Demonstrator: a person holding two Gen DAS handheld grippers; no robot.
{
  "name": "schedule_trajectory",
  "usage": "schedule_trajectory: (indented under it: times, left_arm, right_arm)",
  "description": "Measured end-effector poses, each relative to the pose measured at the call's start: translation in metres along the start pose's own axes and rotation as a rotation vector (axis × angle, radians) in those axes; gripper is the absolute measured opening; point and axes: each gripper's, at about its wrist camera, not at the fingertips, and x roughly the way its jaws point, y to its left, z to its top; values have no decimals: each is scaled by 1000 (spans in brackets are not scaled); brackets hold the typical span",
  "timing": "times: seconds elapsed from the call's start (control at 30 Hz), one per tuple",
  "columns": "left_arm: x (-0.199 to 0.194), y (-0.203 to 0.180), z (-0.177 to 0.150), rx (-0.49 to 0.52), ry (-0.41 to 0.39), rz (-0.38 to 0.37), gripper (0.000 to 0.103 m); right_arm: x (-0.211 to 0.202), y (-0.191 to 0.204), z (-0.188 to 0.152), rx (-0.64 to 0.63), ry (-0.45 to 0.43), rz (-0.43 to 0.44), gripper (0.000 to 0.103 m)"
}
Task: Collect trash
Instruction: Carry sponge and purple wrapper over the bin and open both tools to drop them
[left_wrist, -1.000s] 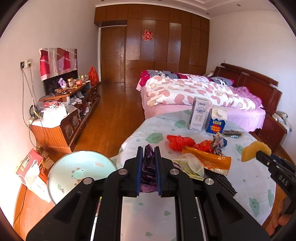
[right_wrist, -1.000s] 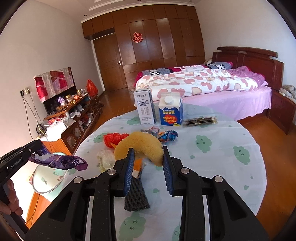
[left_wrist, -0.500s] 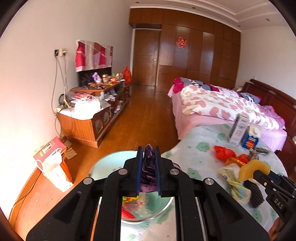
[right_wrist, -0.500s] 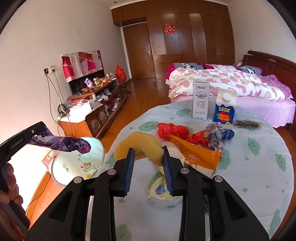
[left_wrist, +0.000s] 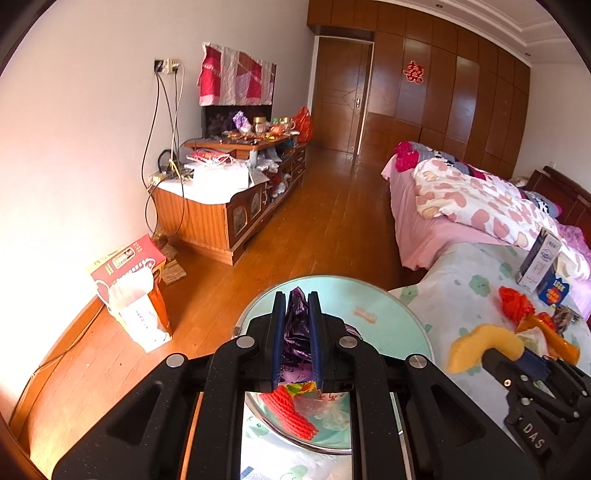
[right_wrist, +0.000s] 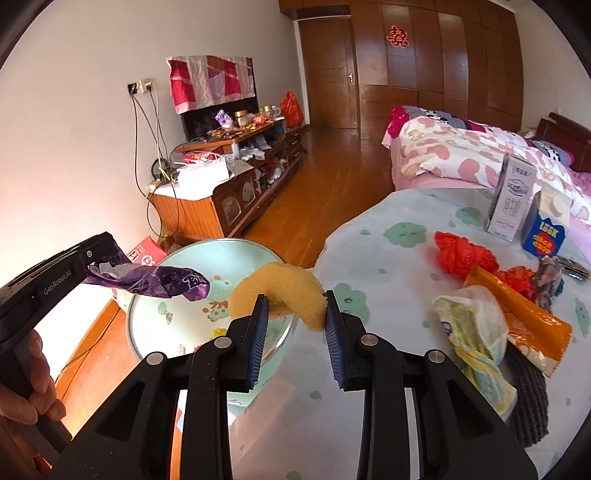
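Observation:
My left gripper (left_wrist: 297, 321) is shut on a crumpled purple wrapper (left_wrist: 296, 332) and holds it over the round pale green bin (left_wrist: 369, 295) beside the table. From the right wrist view the wrapper (right_wrist: 162, 282) hangs above the bin (right_wrist: 177, 317). My right gripper (right_wrist: 293, 321) is shut on a curved yellow sponge (right_wrist: 280, 288), held at the bin's right rim by the table edge; the sponge also shows in the left wrist view (left_wrist: 484, 345). Red netting (left_wrist: 291, 410) and other scraps lie inside the bin.
On the table (right_wrist: 388, 236) lie red plastic (right_wrist: 461, 254), an orange packet (right_wrist: 524, 314), a patterned bag (right_wrist: 476, 339), a dark mesh piece (right_wrist: 528, 398), and two cartons (right_wrist: 511, 199). A cluttered cabinet (left_wrist: 221, 206), a red-white bag (left_wrist: 136, 295) and a bed (left_wrist: 480, 206) surround the wooden floor.
Both grippers swung left from the table toward the bin. The purple wrapper now hangs over the bin and the sponge has come to its rim.

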Motion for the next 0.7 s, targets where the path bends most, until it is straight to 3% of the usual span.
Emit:
schedule_trajectory:
  times: [0.4,0.7]
  left_arm:
    - [24,15,-10,-13,65,46,12]
    - [26,18,-10,-16,80,70,21]
  right_arm:
    - [48,30,1,-37,97,39,34]
    - [57,30,-1,-28,123,56,55]
